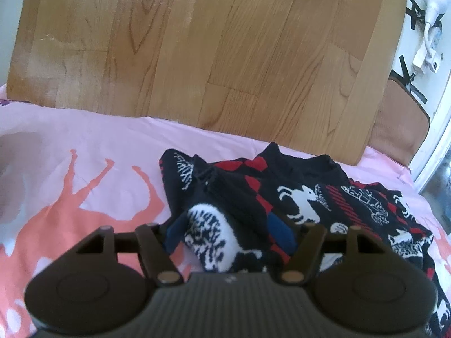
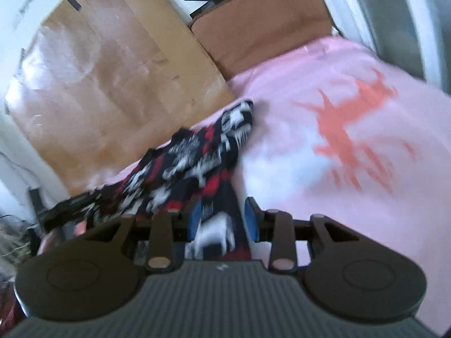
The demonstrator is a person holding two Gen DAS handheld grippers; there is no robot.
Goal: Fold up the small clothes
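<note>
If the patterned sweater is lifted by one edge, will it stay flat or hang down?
The sweater will probably hang down limp: it already lies bunched in soft folds on the pink sheet. It looks like thick knit, so likely a little heavy for its size. It seems unlikely to slip, since its fabric sits bunched between the fingers of the right gripper.

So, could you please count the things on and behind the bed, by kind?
Patterned garment: 1
Pink sheet: 1
Wooden board: 1
Brown cushion: 1
Tool: 2, left tool, right tool
Total: 6
</note>
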